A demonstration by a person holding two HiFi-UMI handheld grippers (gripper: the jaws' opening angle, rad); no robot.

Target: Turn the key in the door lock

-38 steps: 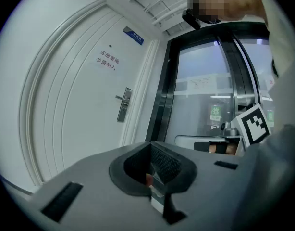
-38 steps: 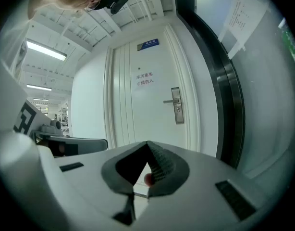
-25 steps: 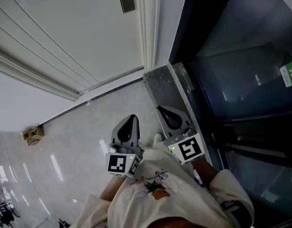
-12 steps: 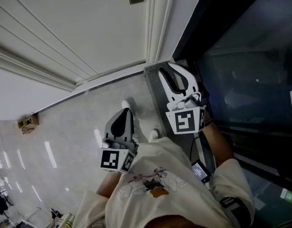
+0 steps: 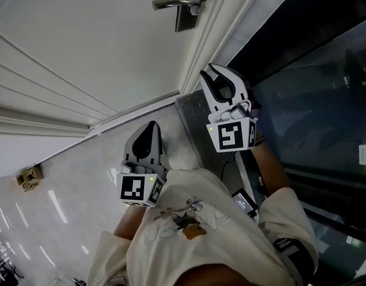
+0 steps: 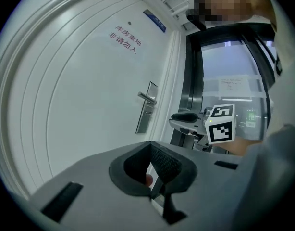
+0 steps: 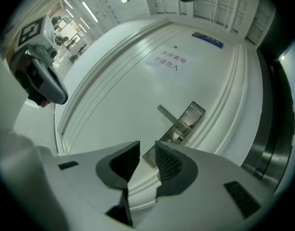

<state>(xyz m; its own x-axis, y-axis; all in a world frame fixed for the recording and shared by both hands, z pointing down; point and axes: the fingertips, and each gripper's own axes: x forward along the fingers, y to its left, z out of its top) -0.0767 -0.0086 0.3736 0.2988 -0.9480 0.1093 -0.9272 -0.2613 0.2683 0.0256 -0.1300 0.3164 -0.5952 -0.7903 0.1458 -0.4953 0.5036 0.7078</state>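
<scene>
The brushed-metal lock plate sits at the right edge of the white panelled door, with a straight metal lever handle across it. No key can be made out at this size; any keyhole is probably on this plate, below the lever.

Your right gripper is raised and aimed at the plate, well apart from it, so the lock lines up just above its jaw gap. Those jaws are apart and closing, with nothing between them.

Your left gripper hangs lower, over the pale glossy floor, clear of the working path. Its jaws show only a narrow gap and hold nothing.
</scene>
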